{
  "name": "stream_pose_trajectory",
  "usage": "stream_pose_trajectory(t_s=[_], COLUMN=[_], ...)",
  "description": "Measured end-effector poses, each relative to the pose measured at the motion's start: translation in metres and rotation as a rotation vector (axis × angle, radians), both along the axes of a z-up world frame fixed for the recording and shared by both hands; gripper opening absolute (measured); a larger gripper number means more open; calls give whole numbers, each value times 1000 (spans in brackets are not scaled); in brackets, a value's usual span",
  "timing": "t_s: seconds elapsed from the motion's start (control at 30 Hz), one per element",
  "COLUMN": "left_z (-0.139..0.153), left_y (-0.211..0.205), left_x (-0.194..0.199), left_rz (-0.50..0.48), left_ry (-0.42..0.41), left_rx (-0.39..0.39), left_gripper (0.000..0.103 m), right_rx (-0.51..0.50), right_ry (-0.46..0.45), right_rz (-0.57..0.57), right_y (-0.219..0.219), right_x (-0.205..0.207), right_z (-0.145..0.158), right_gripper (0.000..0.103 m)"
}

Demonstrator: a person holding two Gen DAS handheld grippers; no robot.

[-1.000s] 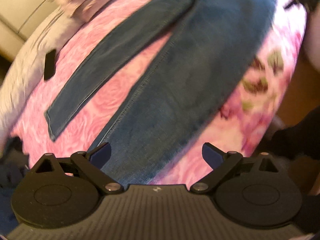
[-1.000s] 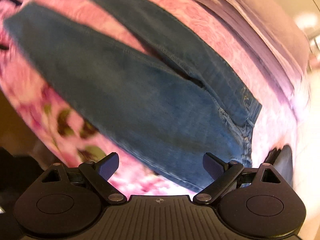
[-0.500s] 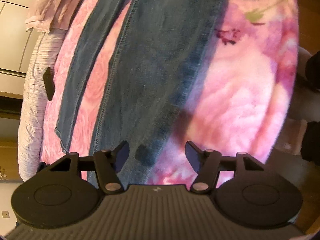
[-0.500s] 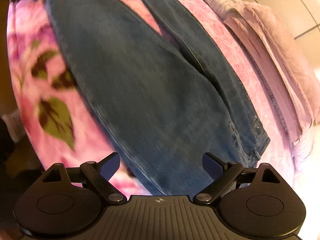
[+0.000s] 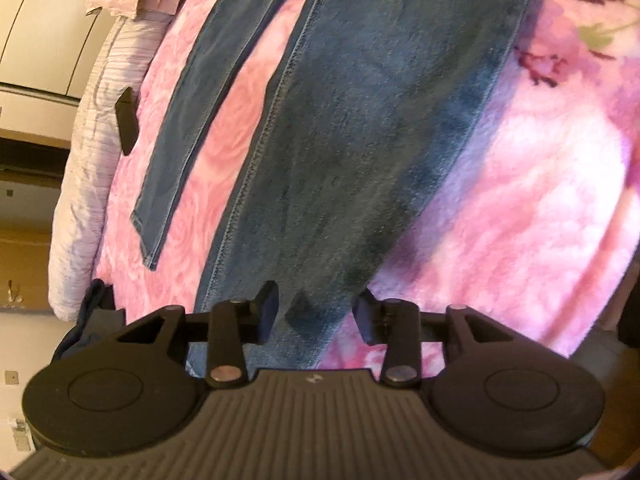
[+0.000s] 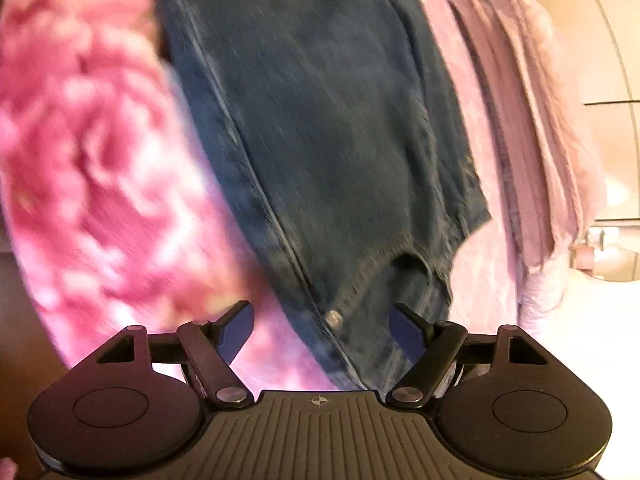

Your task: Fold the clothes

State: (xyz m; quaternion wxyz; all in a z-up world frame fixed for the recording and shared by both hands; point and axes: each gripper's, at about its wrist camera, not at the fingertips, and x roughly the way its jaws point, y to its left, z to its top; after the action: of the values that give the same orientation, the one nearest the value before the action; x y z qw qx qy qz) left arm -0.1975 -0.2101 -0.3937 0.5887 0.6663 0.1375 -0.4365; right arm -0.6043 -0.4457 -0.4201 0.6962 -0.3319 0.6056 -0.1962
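Note:
A pair of blue jeans (image 5: 360,128) lies flat on a pink flowered blanket (image 5: 520,220), its two legs spread apart. My left gripper (image 5: 316,316) is low over the end of the nearer leg. Its jaws are closing, with the leg's edge between the fingertips and a gap still showing at each pad. In the right wrist view the jeans' waist (image 6: 340,140) is close, and its metal button (image 6: 333,316) lies between the fingertips of my right gripper (image 6: 322,334). That gripper's jaws stand wide and are closing slightly, with no pad on the cloth.
A small black flat object (image 5: 127,120) lies at the blanket's far edge beside a white quilt (image 5: 80,168). Pale pink folded cloth (image 6: 532,120) is piled past the jeans. Something dark blue (image 5: 88,312) hangs at the bed's left edge. Cabinet doors (image 5: 40,20) stand behind.
Both grippers have sunk toward the jeans. The left jaws narrowed over the nearer leg's end. The right gripper swung along the jeans to the waist, its jaws a little narrower.

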Motion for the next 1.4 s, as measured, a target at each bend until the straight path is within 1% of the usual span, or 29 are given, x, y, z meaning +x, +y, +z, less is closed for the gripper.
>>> stream_pose_trajectory(t_s=[0.07, 0.1, 0.17, 0.2, 0.27, 0.3, 0.33, 0.37, 0.43, 0.53, 0.6, 0.67, 0.77, 0.83, 0.9, 0.97, 1.07, 1.13, 1.27, 1.4], left_z=[-2, -4, -8, -8, -7, -3, 3, 10, 31, 76, 107, 140, 185, 205, 217, 223, 218, 207, 178, 151], left_y=[-3, -4, -10, -12, -15, -17, -17, -18, -20, -29, -38, -49, -68, -83, -106, -129, -160, -181, -221, -257], left_x=[-1, -3, -3, -3, -3, -3, -2, -1, -1, 5, 12, 25, 50, 68, 89, 109, 140, 168, 212, 245], left_rz=[15, 20, 30, 38, 54, 61, 66, 71, 80, 111, 130, 153, 189, 192, 184, 172, 138, 130, 107, 123], left_ry=[-13, -22, -33, -34, -35, -29, -25, -21, -22, -22, -18, -5, 38, 66, 104, 143, 205, 248, 293, 308], left_rx=[3, 10, 27, 33, 45, 49, 51, 52, 41, 5, -14, -30, -51, -44, -16, 13, 62, 96, 172, 220], left_gripper=[36, 34, 19, 16, 12, 11, 10, 9, 8, 7, 7, 6, 7, 7, 6, 6, 6, 6, 6, 6], right_rx=[-15, -20, -20, -16, 5, 17, 37, 72, 145, 171, 174, 167, 151, 143, 147, 163, 187, 202, 244, 292], right_ry=[-29, -42, -63, -68, -64, -61, -60, -73, -122, -154, -174, -198, -232, -239, -223, -182, -109, -80, -45, -25], right_rz=[-1, -2, 7, 19, 41, 49, 47, 23, -41, -70, -67, -61, -47, -36, -29, -21, -15, -18, -28, -63], right_y=[-11, -17, -27, -31, -35, -36, -37, -39, -44, -49, -50, -61, -81, -102, -124, -148, -189, -213, -257, -303], right_x=[-7, -10, -14, -15, -16, -15, -15, -15, -16, -12, -8, -1, 14, 28, 46, 67, 103, 122, 158, 193], right_z=[-2, -2, -4, -4, -3, -2, 0, 6, 23, 60, 89, 121, 163, 184, 195, 200, 196, 191, 173, 152], right_gripper=[77, 77, 74, 71, 61, 46, 26, 15, 15, 14, 13, 12, 11, 11, 11, 11, 11, 11, 11, 11])
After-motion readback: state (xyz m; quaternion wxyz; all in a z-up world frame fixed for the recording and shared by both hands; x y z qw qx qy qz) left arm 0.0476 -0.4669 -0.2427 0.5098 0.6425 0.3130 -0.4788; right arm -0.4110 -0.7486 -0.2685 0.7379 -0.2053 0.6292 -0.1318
